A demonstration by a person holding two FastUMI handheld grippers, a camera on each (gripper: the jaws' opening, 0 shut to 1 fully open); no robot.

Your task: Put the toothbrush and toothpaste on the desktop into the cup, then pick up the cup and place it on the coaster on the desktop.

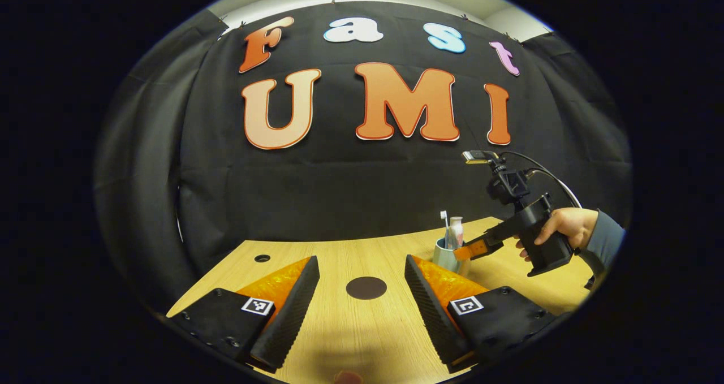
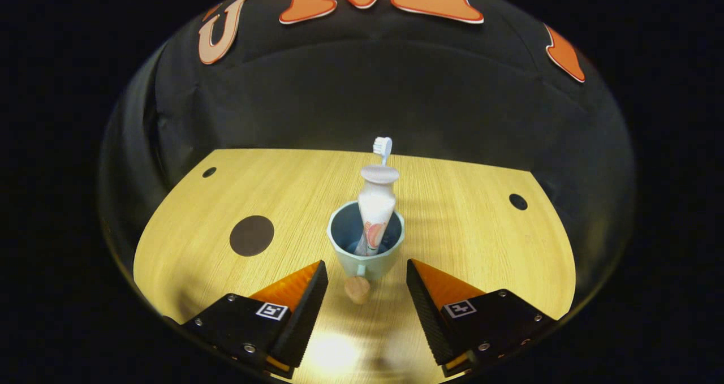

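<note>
A pale blue-green cup (image 2: pixel 345 255) stands upright on the wooden desktop (image 2: pixel 464 225). Inside it lean a white-and-pink toothpaste tube (image 2: pixel 376 200) and a toothbrush (image 2: pixel 383 146), bristles up. My right gripper (image 2: pixel 366 264) is open just in front of the cup, and the cup's handle (image 2: pixel 357 289) lies between its fingertips without being pressed. The dark round coaster (image 2: pixel 251 235) lies to the cup's left. In the left gripper view, my left gripper (image 1: pixel 361 258) is open above the coaster (image 1: pixel 366 288), with the cup (image 1: pixel 445 258) and the right gripper (image 1: pixel 475 250) off to the right.
A hand in a grey sleeve (image 1: pixel 565 228) holds the right gripper. Small round holes sit in the desktop near its far corners (image 2: pixel 209 172) (image 2: pixel 517 201). Black cloth walls close off the back and sides of the desk.
</note>
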